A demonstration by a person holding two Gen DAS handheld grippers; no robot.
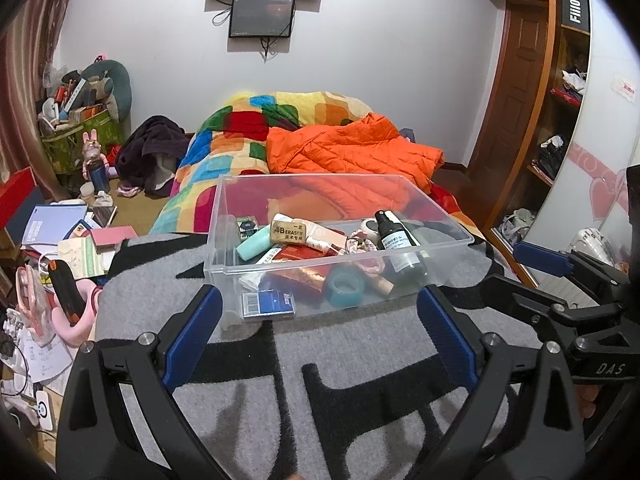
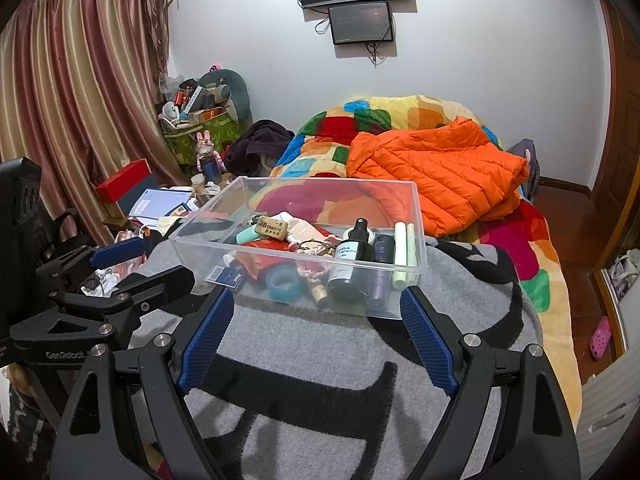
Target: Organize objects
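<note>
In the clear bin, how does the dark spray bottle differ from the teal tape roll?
The spray bottle is dark, tall and labelled, lying propped on the clutter; the tape roll is teal, translucent, a short ring lying at the front wall. Both are inside the clear bin, untouched.

white wall [image 2: 480, 40], striped curtain [image 2: 80, 80], wooden wardrobe [image 1: 520, 100]

Home bedroom: bed [image 1: 280, 128], curtains [image 2: 80, 80], wardrobe [image 1: 532, 92].

I see the bin [image 1: 224, 240] on the blanket [image 1: 360, 360], bottle [image 1: 394, 240] inside right, jacket [image 1: 352, 152] on the bed behind.
</note>
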